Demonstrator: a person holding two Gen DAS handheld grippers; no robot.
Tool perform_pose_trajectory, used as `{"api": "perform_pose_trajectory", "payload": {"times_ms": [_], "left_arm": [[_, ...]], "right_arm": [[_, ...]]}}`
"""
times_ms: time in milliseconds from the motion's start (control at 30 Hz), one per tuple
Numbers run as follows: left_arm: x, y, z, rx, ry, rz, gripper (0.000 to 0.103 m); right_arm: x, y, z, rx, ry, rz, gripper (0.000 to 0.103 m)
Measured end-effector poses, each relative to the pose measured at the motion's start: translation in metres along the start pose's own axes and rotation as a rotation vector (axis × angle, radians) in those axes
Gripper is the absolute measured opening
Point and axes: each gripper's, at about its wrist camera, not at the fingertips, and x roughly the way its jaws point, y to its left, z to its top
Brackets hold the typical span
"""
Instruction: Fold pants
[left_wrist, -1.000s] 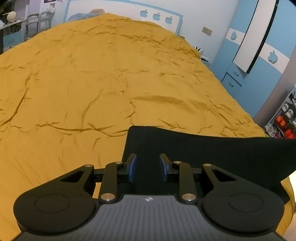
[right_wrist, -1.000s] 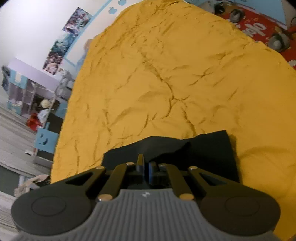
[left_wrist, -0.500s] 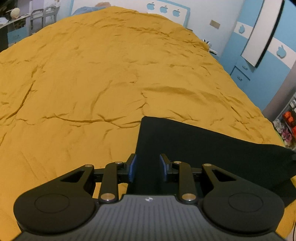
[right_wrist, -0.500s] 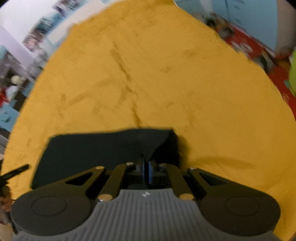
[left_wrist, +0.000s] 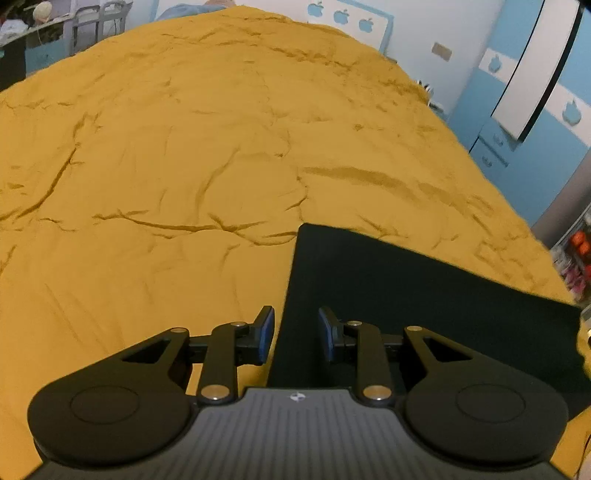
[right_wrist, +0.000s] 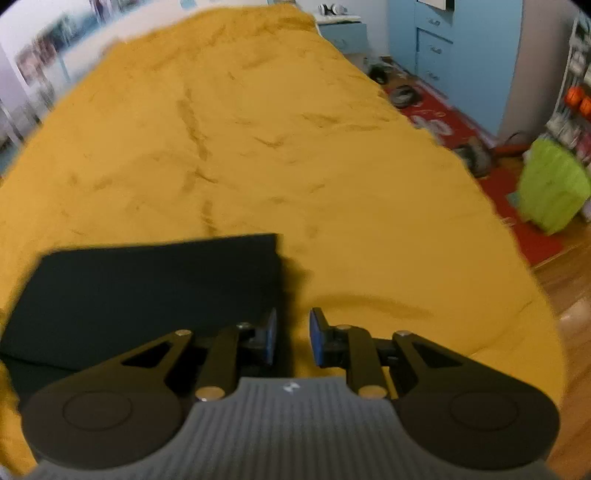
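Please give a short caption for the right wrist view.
Open right gripper beside folded black pants on a yellow bedspread.

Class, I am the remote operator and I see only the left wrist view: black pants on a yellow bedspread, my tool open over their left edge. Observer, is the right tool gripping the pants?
Observer: No. The right tool is open, its fingers bare, at the right edge of the pants.
Operator: Do the pants look folded flat from there?
Observer: Yes, a flat dark rectangle on the bedspread, though the view is blurred.
Operator: Anything beyond the bed on that side?
Observer: A red rug and a lime-green bag on the floor.
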Motion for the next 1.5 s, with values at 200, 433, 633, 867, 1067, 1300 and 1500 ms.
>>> {"api": "perform_pose_trajectory", "payload": {"times_ms": [200,433,633,867,1067,1300,1500], "left_arm": [[-0.001,-0.021,-0.013,0.133,0.000,-0.013,0.032],[0.014,-0.016,-0.045,0.224,0.090,0.067,0.030],[0.007,0.000,-0.054,0.202,0.132,0.079,0.038],[-0.024,0.014,-0.026,0.150,0.062,-0.001,0.040],[0.003,0.025,-0.003,0.011,0.063,-0.083,0.056],[0.047,0.048,-0.005,-0.192,0.110,-0.148,0.056],[0.065,0.063,-0.002,-0.273,0.125,-0.213,0.046]], "right_arm": [[0.016,0.044,-0.027,-0.109,-0.080,-0.001,0.017],[0.046,0.047,-0.064,-0.129,-0.086,-0.052,0.017],[0.056,0.045,-0.061,-0.112,-0.067,-0.055,0.016],[0.027,0.061,-0.050,-0.113,-0.121,-0.038,0.021],[0.023,0.095,-0.056,-0.140,-0.151,-0.011,0.021],[0.048,0.144,-0.068,-0.165,-0.133,0.027,0.020],[0.070,0.194,-0.074,-0.246,-0.143,0.043,0.006]]}}
